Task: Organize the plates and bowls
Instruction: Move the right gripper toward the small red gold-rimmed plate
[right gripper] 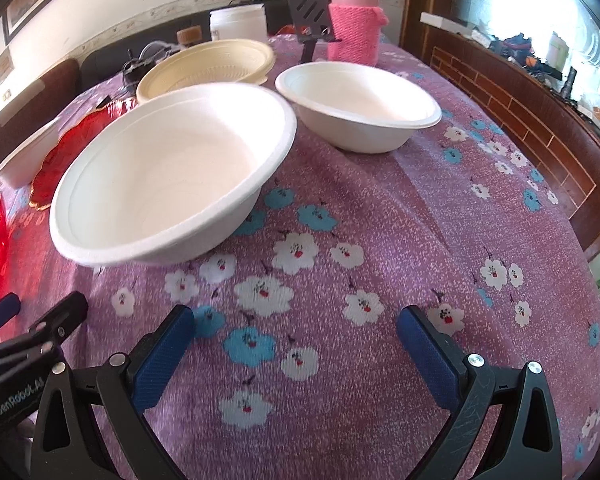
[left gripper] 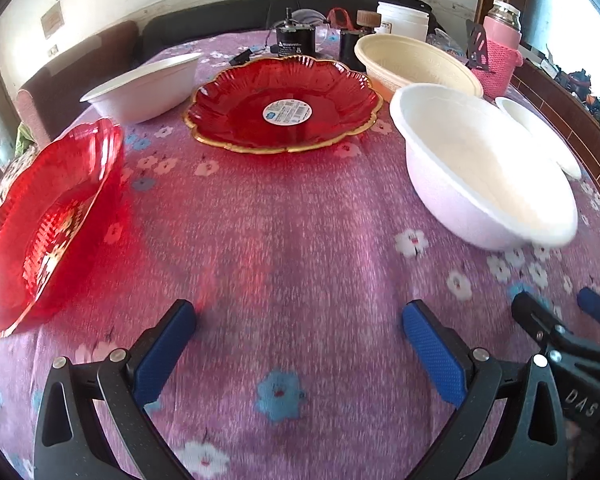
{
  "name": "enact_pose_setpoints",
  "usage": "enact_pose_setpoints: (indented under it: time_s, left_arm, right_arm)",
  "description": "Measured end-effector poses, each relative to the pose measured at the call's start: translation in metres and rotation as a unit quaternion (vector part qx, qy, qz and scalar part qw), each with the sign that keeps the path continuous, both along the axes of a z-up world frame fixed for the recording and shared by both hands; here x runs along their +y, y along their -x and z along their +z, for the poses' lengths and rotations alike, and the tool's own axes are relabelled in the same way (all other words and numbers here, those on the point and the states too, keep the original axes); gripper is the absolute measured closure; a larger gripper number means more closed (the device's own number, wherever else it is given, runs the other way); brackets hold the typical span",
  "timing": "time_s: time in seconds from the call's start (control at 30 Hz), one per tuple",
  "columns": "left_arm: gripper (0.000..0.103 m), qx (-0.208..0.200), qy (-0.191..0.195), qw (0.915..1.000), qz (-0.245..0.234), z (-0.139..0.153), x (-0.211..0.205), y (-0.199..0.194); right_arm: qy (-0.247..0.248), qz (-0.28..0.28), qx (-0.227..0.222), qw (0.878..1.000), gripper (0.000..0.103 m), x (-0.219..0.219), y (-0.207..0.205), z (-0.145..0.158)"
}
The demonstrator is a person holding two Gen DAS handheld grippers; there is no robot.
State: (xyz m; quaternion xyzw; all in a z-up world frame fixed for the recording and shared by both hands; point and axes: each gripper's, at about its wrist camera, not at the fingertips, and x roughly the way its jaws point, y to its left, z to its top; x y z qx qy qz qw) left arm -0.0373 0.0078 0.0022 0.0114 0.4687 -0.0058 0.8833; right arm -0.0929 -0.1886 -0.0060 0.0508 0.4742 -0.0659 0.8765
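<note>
In the left wrist view a red gold-rimmed plate (left gripper: 284, 108) lies at the table's middle, a second red plate (left gripper: 52, 220) sits at the left edge, and white bowls stand at the back left (left gripper: 144, 88) and near right (left gripper: 484, 172). A cream bowl (left gripper: 416, 64) stands behind. My left gripper (left gripper: 300, 344) is open over bare cloth, nothing between its fingers. In the right wrist view my right gripper (right gripper: 296, 344) is open too, short of the big white bowl (right gripper: 172, 184); a smaller white bowl (right gripper: 360, 108) and the cream bowl (right gripper: 208, 68) lie beyond.
A pink-sleeved flask (right gripper: 354, 20), a white jar (right gripper: 238, 20), a black stand (right gripper: 310, 16) and small dark items (left gripper: 294, 38) crowd the table's far edge. The purple flowered cloth (right gripper: 380, 220) covers the table. A wooden brick-patterned ledge (right gripper: 520, 120) runs along the right.
</note>
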Motion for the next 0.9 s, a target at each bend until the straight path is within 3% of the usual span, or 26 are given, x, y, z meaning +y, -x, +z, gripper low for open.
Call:
enact_pose_setpoints:
  time_s: [0.13,0.23,0.47,0.57,0.67,0.73,0.9]
  left_arm:
    - [0.0,-0.003,-0.013,0.9998,0.016,0.001,-0.004,0.015]
    - [0.0,0.01,0.006,0.9998,0.013,0.001,0.001,0.016]
    - [0.0,0.015,0.004,0.9998,-0.009,0.002,-0.001,0.023]
    - [0.002,0.015,0.02,0.9993,-0.028,0.006,0.002,0.034]
    - [0.004,-0.018,0.043,0.9986,-0.024,0.024,0.013,0.048]
    - [0.004,-0.067,0.044,0.9966,-0.02,0.044,0.021,0.062]
    - [0.004,-0.193,0.029,0.9807,0.003,0.101,0.049,0.094]
  right_arm:
    - [-0.001,0.02,0.008,1.0,0.001,0.001,0.01,0.0]
    - [0.0,0.024,0.004,1.0,0.001,0.001,0.017,-0.001]
    - [-0.002,0.036,0.011,0.999,0.001,0.001,0.03,-0.001]
    - [-0.001,0.038,0.014,0.999,0.001,0.002,0.034,0.0]
    - [-0.001,0.044,0.013,0.999,0.001,0.003,0.037,0.0]
    - [0.0,0.051,0.014,0.999,0.001,0.003,0.038,0.001]
    - [-0.021,0.071,0.008,0.997,0.006,-0.001,0.047,0.01]
